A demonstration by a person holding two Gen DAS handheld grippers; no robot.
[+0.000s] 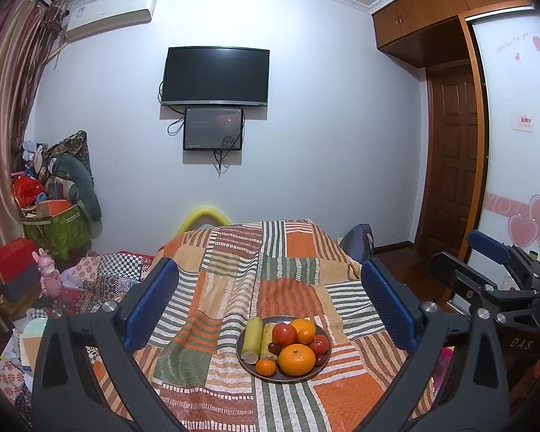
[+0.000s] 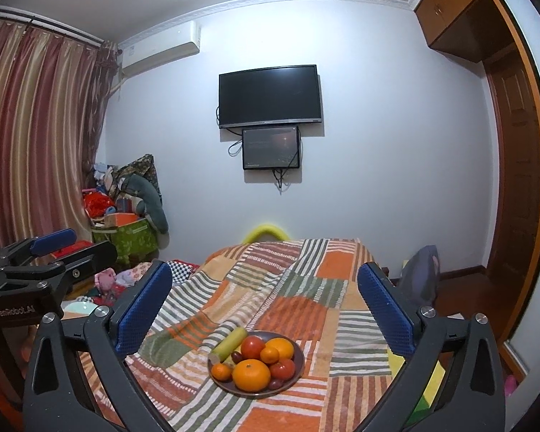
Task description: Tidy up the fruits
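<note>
Both the left gripper [image 1: 270, 302] and right gripper [image 2: 264, 304] hang spread wide with bumpy blue pads, and the round smooth fruits [image 1: 297, 359] sit piled on a dark plate [image 1: 324, 329] at 6 o'clock on the striped blanket [image 1: 234, 252].

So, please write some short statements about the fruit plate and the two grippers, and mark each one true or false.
1. All the fruit lies on one dark plate. True.
2. The left gripper is shut on an orange. False: it is open and holds nothing.
3. The large orange lies at the near edge of the plate. True.
4. The plate stands on a bare wooden table. False: it rests on a striped patchwork blanket.
5. The right gripper is open, and its fingers touch no fruit. True.
</note>
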